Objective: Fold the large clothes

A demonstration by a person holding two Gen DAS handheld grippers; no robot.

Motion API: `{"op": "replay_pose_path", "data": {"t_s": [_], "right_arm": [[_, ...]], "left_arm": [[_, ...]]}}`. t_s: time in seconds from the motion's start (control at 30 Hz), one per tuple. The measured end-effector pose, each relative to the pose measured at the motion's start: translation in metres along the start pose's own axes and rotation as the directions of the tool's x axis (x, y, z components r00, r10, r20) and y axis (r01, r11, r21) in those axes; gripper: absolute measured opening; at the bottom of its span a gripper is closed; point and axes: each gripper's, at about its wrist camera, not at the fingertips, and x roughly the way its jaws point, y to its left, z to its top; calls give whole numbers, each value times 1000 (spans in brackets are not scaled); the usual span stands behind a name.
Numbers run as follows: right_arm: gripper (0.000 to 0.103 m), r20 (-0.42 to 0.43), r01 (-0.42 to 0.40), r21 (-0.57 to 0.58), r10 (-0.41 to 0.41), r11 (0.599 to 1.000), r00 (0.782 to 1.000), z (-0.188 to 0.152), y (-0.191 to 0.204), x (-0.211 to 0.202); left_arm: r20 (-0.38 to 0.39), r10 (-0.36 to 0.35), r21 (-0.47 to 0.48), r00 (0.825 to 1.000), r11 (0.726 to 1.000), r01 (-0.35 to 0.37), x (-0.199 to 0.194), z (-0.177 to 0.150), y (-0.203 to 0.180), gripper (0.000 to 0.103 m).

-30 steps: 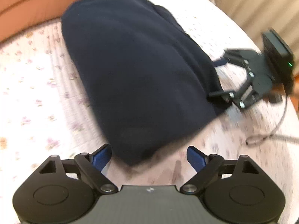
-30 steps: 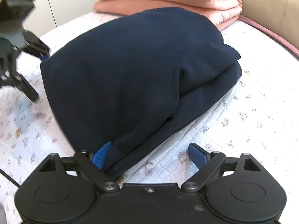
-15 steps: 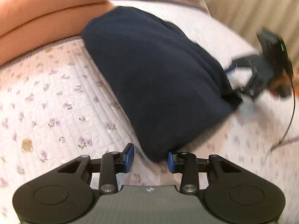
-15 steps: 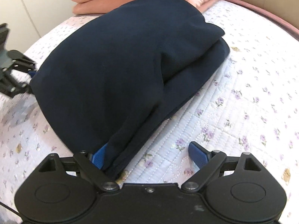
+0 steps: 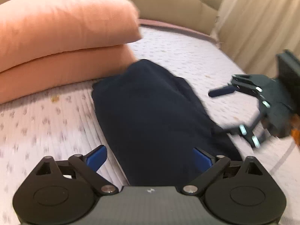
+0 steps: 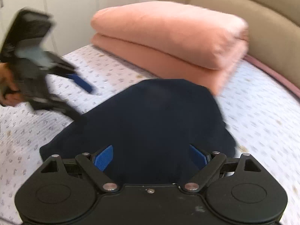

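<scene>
A dark navy garment (image 5: pixel 150 112) lies folded in a long bundle on the flowered bed sheet (image 5: pixel 37 121), its far end against the peach quilt. My left gripper (image 5: pixel 150 157) hovers over the near end with its jaws opening wide; the cloth runs beneath the blue pads (image 5: pixel 97 155), and nothing is gripped. In the right wrist view the garment (image 6: pixel 150 116) fills the middle, and my right gripper (image 6: pixel 151 156) stands open above its near edge. Each gripper shows in the other's view: the right gripper (image 5: pixel 217 112) open at the right, the left gripper (image 6: pixel 80 101) in a hand at the left.
A folded peach quilt (image 6: pixel 168 37) is stacked at the head of the bed, before a beige padded headboard (image 5: pixel 178 3). A curtain (image 5: pixel 262 28) hangs on one side and pale cupboard doors (image 6: pixel 75 9) stand on the other.
Both grippers have drawn back and up from the garment. The left jaws narrowed at the near corner, then spread wide again. The right gripper's left finger has come out from under the cloth edge.
</scene>
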Motion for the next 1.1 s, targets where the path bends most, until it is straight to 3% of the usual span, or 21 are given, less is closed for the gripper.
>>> {"op": "replay_pose_path", "data": {"t_s": [0.1, 0.17, 0.23, 0.27, 0.37, 0.43, 0.57, 0.6, 0.67, 0.77, 0.83, 0.9, 0.97, 1.03, 1.1], "right_arm": [[103, -74, -10, 29, 12, 1000, 997, -8, -12, 37], [103, -37, -52, 102, 56, 993, 998, -30, -30, 36], [103, -52, 42, 41, -40, 998, 998, -52, -40, 27], [103, -47, 38, 114, -32, 993, 998, -62, -51, 18], [103, -146, -23, 424, 94, 905, 985, -88, -92, 5], [103, -173, -19, 511, 125, 860, 977, -94, -103, -8], [103, -15, -160, 688, 234, 708, 972, -96, -121, -25], [103, -14, -165, 709, 247, 686, 969, -96, -125, -19], [102, -42, -144, 721, 249, 678, 968, -94, -124, -2], [103, -23, -191, 745, 311, 639, 950, -96, -125, 22], [103, 24, -218, 719, 289, 660, 957, -94, -120, 20], [103, 48, -240, 683, 286, 689, 957, -93, -115, 23], [103, 92, -263, 670, 275, 694, 957, -92, -113, 29], [103, 126, -277, 646, 259, 711, 958, -90, -110, 32], [103, 101, -270, 614, 265, 742, 959, -87, -104, 28]], "left_arm": [[-67, -74, -157, 995, 986, 63, 38, 1, 19, 93], [-85, -100, -193, 991, 978, 82, 45, -11, 24, 94], [-56, -150, -224, 987, 965, 134, 39, -29, 34, 100], [-66, -174, -254, 983, 955, 152, 38, -34, 41, 101], [-106, -239, -351, 965, 917, 188, 38, -38, 62, 102], [-135, -229, -336, 964, 926, 173, 33, -34, 62, 102], [-155, -226, -343, 962, 925, 162, 35, -22, 63, 101], [-156, -239, -352, 959, 920, 172, 41, -17, 64, 101], [-159, -251, -370, 955, 912, 178, 54, -14, 66, 101], [-119, -290, -444, 950, 871, 211, 68, -13, 67, 100], [-83, -292, -469, 953, 855, 221, 77, -10, 71, 100], [-67, -282, -463, 957, 859, 220, 83, -6, 72, 100], [-64, -279, -446, 958, 867, 223, 91, -1, 71, 101], [-73, -261, -395, 963, 894, 212, 94, 2, 65, 102], [-82, -224, -320, 971, 929, 188, 95, 5, 56, 102]]}}
